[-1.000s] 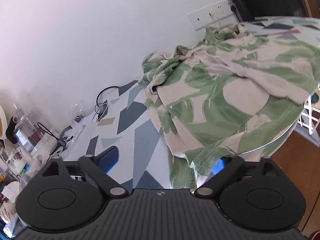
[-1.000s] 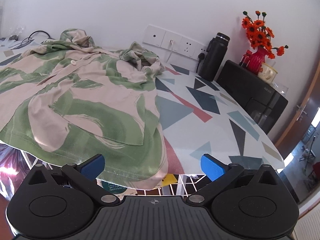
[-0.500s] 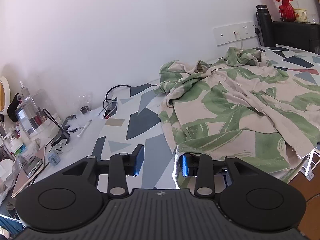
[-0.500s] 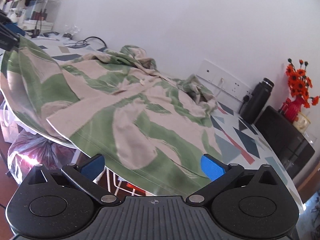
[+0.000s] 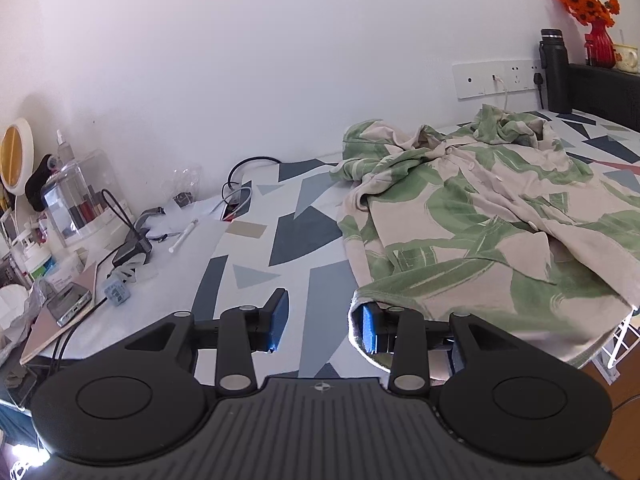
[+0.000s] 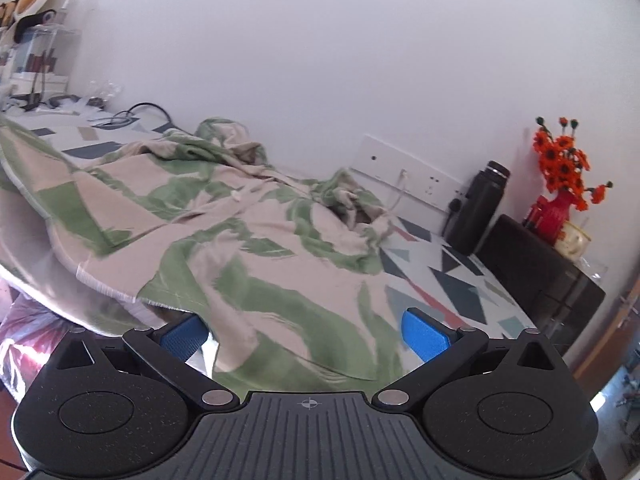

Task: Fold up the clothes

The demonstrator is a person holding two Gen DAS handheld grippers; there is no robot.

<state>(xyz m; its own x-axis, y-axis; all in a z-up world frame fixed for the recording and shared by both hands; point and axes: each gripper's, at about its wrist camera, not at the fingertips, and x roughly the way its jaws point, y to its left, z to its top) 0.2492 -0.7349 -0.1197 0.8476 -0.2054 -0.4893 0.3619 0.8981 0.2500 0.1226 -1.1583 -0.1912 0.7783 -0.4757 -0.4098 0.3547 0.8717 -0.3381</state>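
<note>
The left tool points forward and somewhat down, its blue pads partly apart with a clear gap between them; cloth laps the outer side of the right-hand pad. The right tool also tilts down, its pads spread wide, with cloth lying between them and neither pad pressing it.

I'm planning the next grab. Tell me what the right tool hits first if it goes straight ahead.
Most likely the shirt: its near hem already hangs between the open fingers of the right tool. The fabric is blurred, so the depth is uncertain.
</note>
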